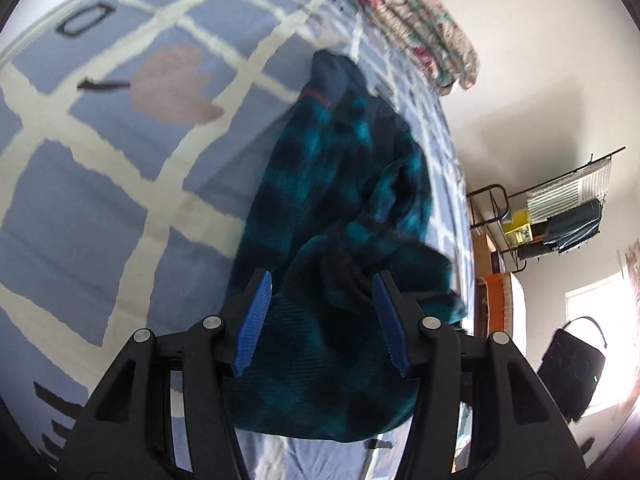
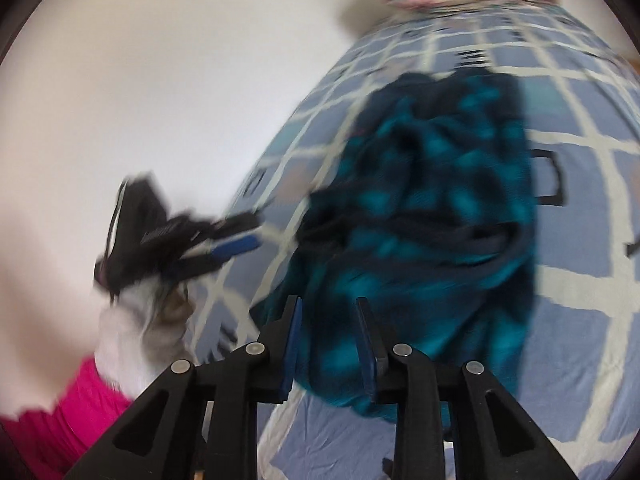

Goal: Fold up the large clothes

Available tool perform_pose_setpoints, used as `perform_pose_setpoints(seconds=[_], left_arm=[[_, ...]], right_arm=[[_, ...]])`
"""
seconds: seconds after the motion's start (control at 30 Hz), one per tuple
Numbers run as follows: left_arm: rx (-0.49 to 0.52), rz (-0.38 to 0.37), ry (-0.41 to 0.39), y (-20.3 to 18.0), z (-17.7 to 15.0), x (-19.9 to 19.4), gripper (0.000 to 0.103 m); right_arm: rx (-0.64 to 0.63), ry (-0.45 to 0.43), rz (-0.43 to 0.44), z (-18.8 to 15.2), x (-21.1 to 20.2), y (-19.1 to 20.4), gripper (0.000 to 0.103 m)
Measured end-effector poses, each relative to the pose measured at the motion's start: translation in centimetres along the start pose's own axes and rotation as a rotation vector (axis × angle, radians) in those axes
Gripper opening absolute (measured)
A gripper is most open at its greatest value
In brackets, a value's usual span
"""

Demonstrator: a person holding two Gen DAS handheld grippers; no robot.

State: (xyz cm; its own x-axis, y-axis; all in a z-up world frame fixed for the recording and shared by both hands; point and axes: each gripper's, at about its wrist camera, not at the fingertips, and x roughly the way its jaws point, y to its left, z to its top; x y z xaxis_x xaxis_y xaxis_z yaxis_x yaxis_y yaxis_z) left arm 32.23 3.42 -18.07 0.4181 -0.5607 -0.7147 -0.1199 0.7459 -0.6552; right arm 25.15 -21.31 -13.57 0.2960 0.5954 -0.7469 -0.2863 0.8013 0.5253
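Note:
A teal and dark plaid garment (image 1: 340, 208) lies crumpled in a heap on the bed's blue and white checked sheet (image 1: 100, 208). My left gripper (image 1: 322, 280) hovers over its near end, jaws open, blue pads (image 1: 256, 320) apart from the cloth. In the right wrist view the same garment (image 2: 432, 216) fills the middle, blurred. My right gripper (image 2: 328, 304) stands above its near edge with a narrower gap and nothing pinched. The left gripper (image 2: 252, 234) shows at the left of that view, off the garment's edge, held by a white-gloved hand (image 2: 132, 320) with a pink sleeve (image 2: 80, 400).
A folded floral quilt (image 1: 416, 28) lies at the far end of the bed against the white wall (image 2: 160, 80). Beyond the bed's right edge stand a metal rack (image 1: 560, 208) with items, an orange piece of furniture (image 1: 496, 300) and a dark bag (image 1: 568, 376) near a bright window.

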Motion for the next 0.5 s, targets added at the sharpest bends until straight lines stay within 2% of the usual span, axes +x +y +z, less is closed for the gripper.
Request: perform_pose_setpoints(seconds=[0.07,0.17,0.5], left_arm=[[0.003,-0.002,0.030,0.9,0.2,0.9,0.053],[0.024,-0.056,0.116,1.7,0.0,2.2,0.053],[0.093,-0.053,0.219,1.2,-2.1,3.5,0.053]], right_arm=[[-0.015,0.022,-0.017,-0.4,0.9,0.3,0.028],[0.005,0.044,-0.031,-0.5,1.7,-0.1,0.028],[0.080,0.032,-0.083,-0.2,1.9,-1.6,0.028]])
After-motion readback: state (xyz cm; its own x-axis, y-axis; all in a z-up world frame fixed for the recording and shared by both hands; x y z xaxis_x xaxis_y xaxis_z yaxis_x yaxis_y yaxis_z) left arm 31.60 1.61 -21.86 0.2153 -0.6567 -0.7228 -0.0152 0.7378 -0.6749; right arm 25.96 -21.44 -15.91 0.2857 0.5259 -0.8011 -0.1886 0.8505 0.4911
